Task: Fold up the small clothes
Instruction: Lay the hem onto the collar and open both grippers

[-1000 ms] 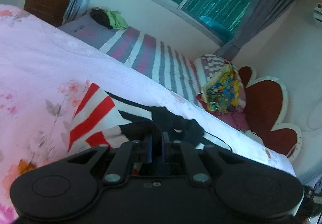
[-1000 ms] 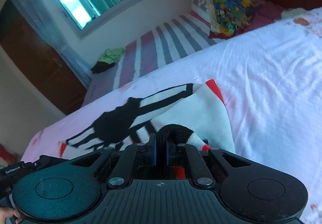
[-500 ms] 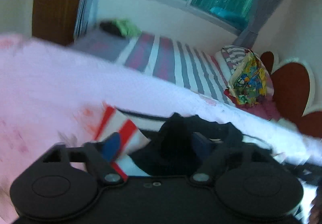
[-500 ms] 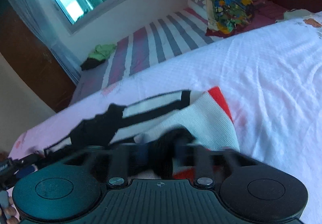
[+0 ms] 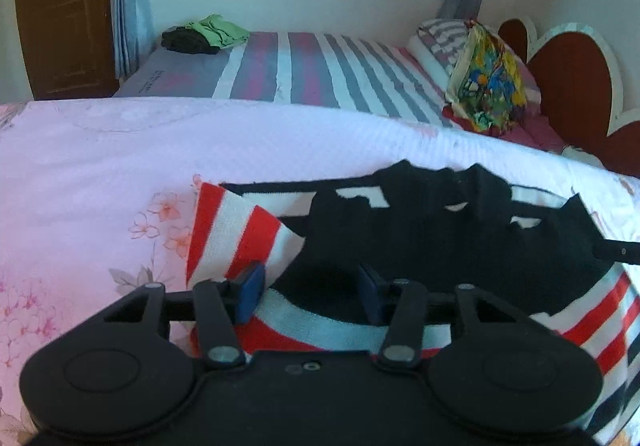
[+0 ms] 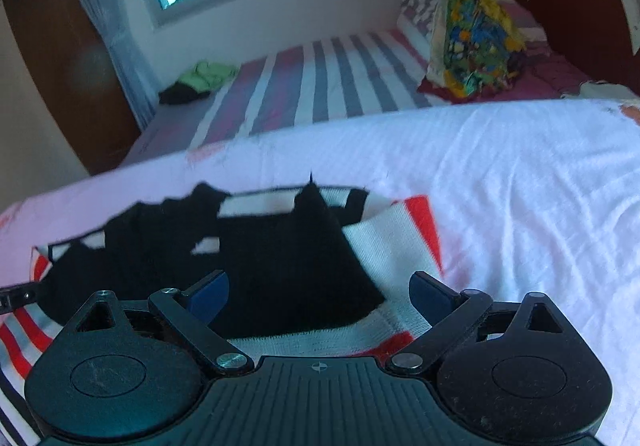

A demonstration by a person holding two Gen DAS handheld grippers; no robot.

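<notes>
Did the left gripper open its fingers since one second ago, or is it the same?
Yes. The left gripper was clamped on the striped black, red and white knit garment; now its blue pads stand apart, the garment released.

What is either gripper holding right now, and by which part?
Nothing. The left gripper and right gripper are both open above the striped sweater, which lies on the floral bedsheet.

red-and-white striped garment [image 5: 236, 230] with black panel, pink floral sheet [image 5: 100, 173], blue fingers [image 5: 250, 290].
</notes>
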